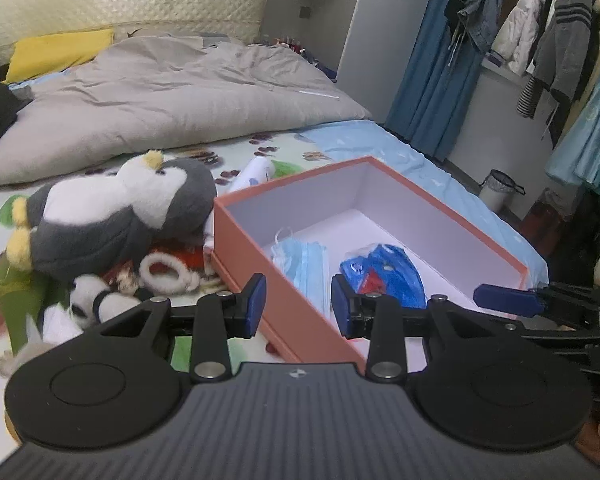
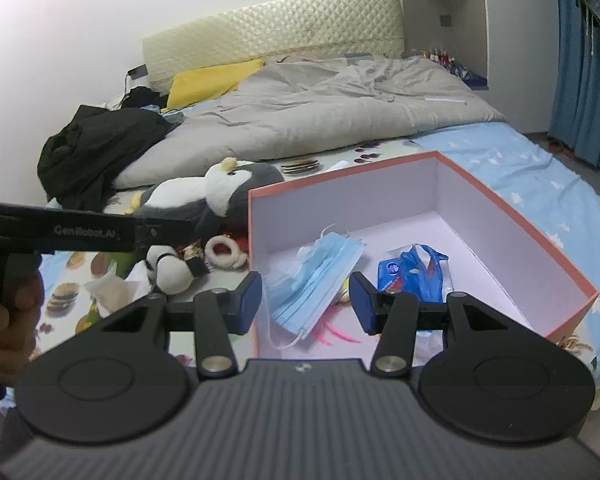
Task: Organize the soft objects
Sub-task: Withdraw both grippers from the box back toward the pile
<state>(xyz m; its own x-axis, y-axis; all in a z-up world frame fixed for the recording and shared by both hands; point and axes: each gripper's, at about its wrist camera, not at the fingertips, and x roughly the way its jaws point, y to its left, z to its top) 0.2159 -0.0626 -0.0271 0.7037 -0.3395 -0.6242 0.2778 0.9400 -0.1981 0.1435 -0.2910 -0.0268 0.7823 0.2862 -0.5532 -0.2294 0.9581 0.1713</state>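
Salmon-pink cardboard box [image 2: 420, 168], lid off, sits on the bed [image 2: 540, 184] with a white interior. Already in it: a blue face mask [image 2: 320, 276] toward the box's 9 o'clock side and a crumpled blue plastic bag [image 2: 416, 272] at its 3 o'clock. Something pink and thin shows under the mask; cannot identify it.

Still outside, at the box's 9 to 10 o'clock: grey-and-white penguin plush [image 1: 120, 216] lying on its side, touching or nearly touching the box wall. Nearer the cameras, a small panda plush [image 1: 92, 300] and a white fluffy ring [image 1: 168, 272], among other small soft bits.

Left gripper [image 1: 298, 306]: jaws apart, nothing between them, hovering over the box's near wall. Right gripper [image 2: 306, 304]: jaws apart, empty, above the mask end of the box.

Judged step: between placements; next pick is probably from the pile at 9 o'clock.

Risks:
- Penguin is bulky; a pinch on loose fur alone may slip in transit.
- Small items lie touching each other; a grab could drag a neighbour along.
- Both grippers work close together; they could collide over the box.
- Catching the box wall could shove the light box across the sheet.
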